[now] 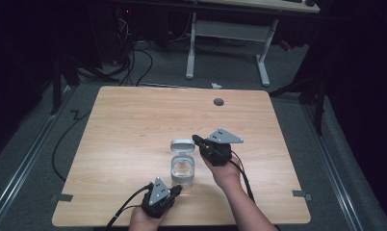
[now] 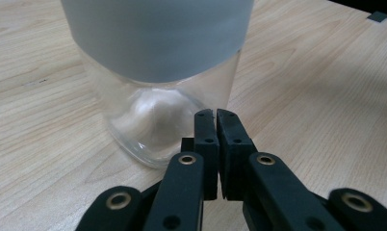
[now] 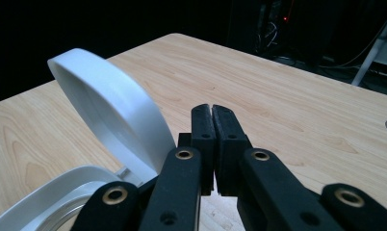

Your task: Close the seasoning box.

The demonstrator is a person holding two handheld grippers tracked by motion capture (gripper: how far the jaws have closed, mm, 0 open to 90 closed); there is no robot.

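A clear glass jar (image 1: 183, 169) with a grey collar stands on the wooden table (image 1: 134, 120), its hinged grey lid (image 1: 183, 145) flipped open and standing up at the far side. My left gripper (image 1: 178, 188) is shut and empty, its tips just short of the jar's base (image 2: 153, 125) at the near side. My right gripper (image 1: 195, 139) is shut and empty too, its tips beside the raised lid (image 3: 109, 106) on the jar's right. The jar's rim (image 3: 47, 197) shows low in the right gripper view.
A round grommet hole (image 1: 218, 102) sits near the table's far edge. Beyond the table stand a white desk frame (image 1: 227, 38) and cables on the grey floor. Two tape marks (image 1: 301, 194) lie beside the table's near corners.
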